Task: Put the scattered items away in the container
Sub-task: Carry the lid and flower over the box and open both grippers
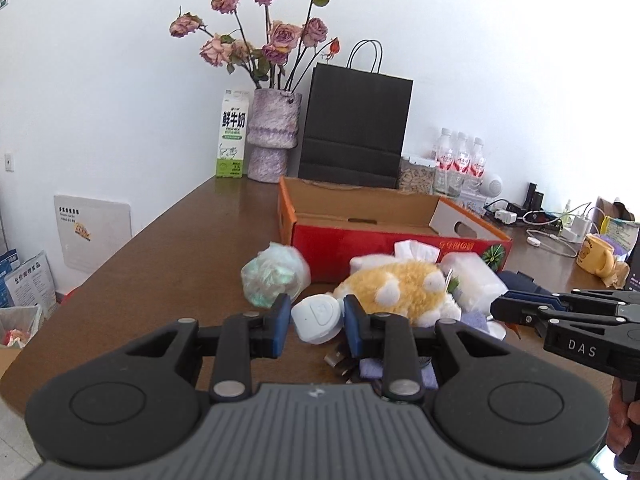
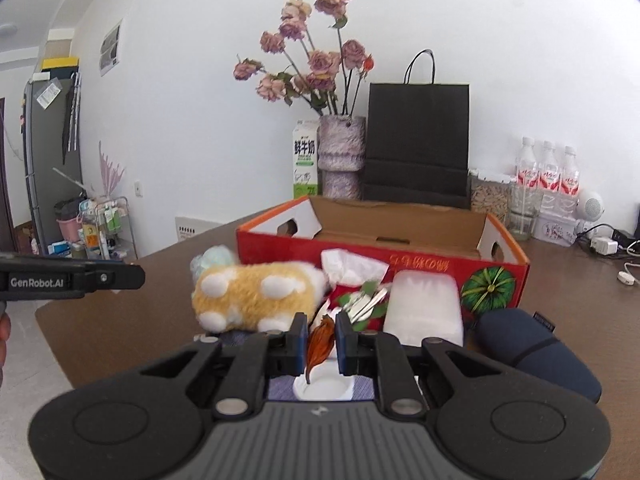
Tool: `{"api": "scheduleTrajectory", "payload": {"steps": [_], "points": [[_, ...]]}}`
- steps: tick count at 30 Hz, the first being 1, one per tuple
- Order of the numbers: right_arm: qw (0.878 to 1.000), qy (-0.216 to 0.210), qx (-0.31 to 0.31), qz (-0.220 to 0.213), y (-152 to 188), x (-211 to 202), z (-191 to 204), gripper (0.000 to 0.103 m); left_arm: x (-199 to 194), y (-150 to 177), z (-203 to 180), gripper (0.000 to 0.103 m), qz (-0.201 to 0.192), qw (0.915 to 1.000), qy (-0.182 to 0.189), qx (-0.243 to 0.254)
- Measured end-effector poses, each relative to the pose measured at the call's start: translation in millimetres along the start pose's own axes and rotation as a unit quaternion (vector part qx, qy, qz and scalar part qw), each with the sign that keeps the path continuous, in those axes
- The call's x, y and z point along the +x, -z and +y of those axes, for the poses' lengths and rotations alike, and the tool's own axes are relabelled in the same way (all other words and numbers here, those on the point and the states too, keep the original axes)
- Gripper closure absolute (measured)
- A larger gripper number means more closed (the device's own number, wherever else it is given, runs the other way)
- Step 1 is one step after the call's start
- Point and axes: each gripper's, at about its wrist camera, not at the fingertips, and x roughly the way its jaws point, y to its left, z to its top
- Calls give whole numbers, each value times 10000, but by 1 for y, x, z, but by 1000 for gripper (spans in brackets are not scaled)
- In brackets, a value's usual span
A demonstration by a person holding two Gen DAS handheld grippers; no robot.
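A: Left tongs (image 1: 314, 322) spread wide, a white rounded puck (image 1: 317, 319) sitting between the blue pads. Pads look just clear of it. Not gripped, as far as I can tell; lined up for a pinch, I'd judge.

B: Right tongs (image 2: 322, 338)?

A: Narrow gap, a dry orange-brown leaf (image 2: 319, 342) between the pads. Whether they pinch it, cannot tell. Its stem hangs over a white dish (image 2: 323, 386) on blue cloth.

B: The container?

A: Red box (image 2: 376, 276), cardboard, open top, handle cut-outs, standing on the brown table (image 1: 160, 264) behind the heap. Looks empty inside, so the tidying has barely begun.

B: The heap itself?

A: Right against the box front. Plush toy (image 1: 400, 288), yellow with white patches, soft and shaggy. Crinkled bag (image 1: 274, 274) of pale green stuff to its left. Tissue pack (image 2: 424, 306), white and squashy. Dark blue pouch (image 2: 532, 346), smooth, rounded.

B: Handling?

A: Puck hard and slick, may skid. Leaf brittle.
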Motion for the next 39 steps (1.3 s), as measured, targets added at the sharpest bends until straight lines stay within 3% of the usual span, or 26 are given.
{"api": "scheduleTrajectory", "payload": {"steps": [10, 19, 24, 30, 39], "points": [[9956, 359, 207, -842, -72, 31, -45, 90, 45, -64, -38, 74, -566, 9979, 321, -71], [9923, 324, 474, -1097, -119, 88, -70, 90, 106, -113, -59, 74, -804, 9959, 385, -125], [9920, 353, 644, -1023, -125, 127, -82, 90, 153, -126, -60, 74, -627, 9973, 315, -203], [9932, 515, 812, -658, -108, 162, -100, 90, 199, -120, -46, 74, -369, 9984, 175, -382], [9938, 620, 882, -261, -94, 184, -105, 90, 217, -110, -27, 74, 49, 9971, 278, -705]]}}
